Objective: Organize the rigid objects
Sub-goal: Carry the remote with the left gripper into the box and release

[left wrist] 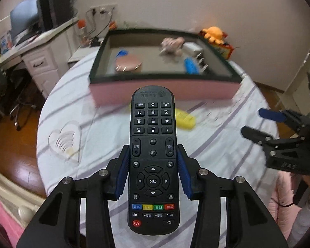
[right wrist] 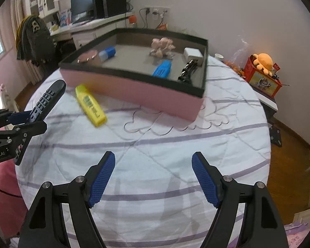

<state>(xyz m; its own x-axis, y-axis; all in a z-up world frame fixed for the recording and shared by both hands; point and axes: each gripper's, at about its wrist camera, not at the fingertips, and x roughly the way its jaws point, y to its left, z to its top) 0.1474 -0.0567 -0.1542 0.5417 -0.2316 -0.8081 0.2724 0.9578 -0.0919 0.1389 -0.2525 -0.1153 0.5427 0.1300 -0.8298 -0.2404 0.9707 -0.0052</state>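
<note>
- We see the remote [left wrist: 153, 157] clenched between the blue pads of our left claw [left wrist: 153, 157], lifted off the striped bedspread [right wrist: 175, 148].
- Our right claw [right wrist: 154, 177] hangs released, nothing between its pads.
- A yellow highlighter [right wrist: 91, 105] lies on the bedspread just near the pink box [right wrist: 134, 91].
- Inside the box sit a blue highlighter [right wrist: 162, 68] and a white charger [right wrist: 193, 54].

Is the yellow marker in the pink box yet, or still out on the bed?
Still out. The yellow marker lies flat on the striped sheet in front of the pink box, outside its wall.
</note>
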